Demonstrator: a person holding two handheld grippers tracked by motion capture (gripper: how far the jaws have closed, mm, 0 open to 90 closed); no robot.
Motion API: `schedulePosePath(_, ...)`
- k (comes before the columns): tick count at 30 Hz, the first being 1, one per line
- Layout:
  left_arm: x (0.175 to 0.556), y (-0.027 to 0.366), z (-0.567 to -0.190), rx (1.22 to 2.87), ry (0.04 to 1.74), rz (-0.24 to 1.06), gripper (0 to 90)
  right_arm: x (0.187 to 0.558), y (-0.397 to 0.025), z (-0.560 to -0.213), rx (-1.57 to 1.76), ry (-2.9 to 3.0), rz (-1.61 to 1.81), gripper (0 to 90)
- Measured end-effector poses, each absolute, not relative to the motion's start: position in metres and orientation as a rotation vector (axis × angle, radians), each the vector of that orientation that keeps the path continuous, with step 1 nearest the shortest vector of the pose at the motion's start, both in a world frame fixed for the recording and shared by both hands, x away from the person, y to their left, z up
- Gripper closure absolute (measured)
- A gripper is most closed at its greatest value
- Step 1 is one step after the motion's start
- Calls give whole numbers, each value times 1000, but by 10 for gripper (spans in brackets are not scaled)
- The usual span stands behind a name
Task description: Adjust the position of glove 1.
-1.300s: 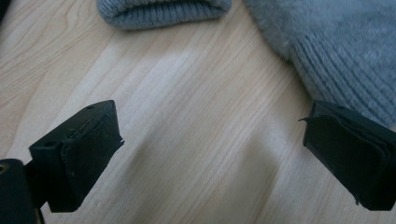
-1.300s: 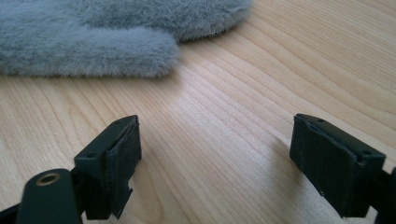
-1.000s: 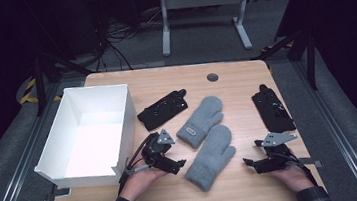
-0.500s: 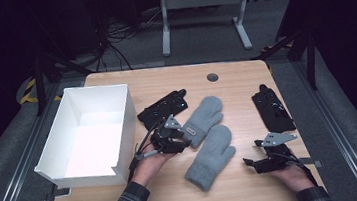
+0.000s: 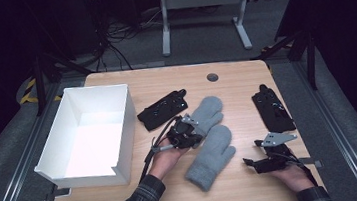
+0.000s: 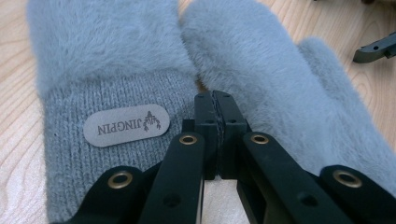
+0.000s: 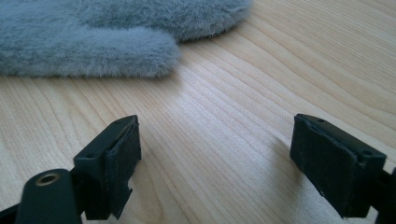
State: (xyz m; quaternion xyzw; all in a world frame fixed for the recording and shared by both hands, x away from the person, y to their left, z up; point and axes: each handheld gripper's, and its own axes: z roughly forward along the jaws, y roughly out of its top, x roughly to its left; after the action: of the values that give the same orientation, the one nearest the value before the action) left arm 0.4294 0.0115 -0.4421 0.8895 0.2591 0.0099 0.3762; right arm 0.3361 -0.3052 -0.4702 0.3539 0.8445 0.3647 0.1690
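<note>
2 grey mittens [image 5: 210,142] side by side, table centre. L gripper [image 6: 215,109] jaws pressed together, empty, at cuff edge w/ label [image 6: 126,124]; spread jaws before gripping. R gripper [image 7: 215,163] jaws apart, idle.

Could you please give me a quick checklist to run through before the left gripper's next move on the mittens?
1. Left gripper at the mittens: ok, over the far mitten's cuff.
2. Its jaws open for a grasp: not ok, closed together on nothing.
3. Near mitten free: ok, flat on the table.
4. Right gripper out of the way: ok, open, apart from the mittens.
5. Box empty: ok.
</note>
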Motion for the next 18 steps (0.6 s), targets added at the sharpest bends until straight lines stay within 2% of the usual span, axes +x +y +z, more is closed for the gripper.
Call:
schedulePosePath(12,442,39,-433,2266,750,108,874,336,-305,-470,1008,2400,1033,163)
schedulePosePath(16,447,35,-420,2262,723,149,740,336,-305,-470,1007,2400,1033,162)
schedulePosePath(18,452,31,-414,2264,707,181,635,336,-305,-470,1007,2400,1033,162)
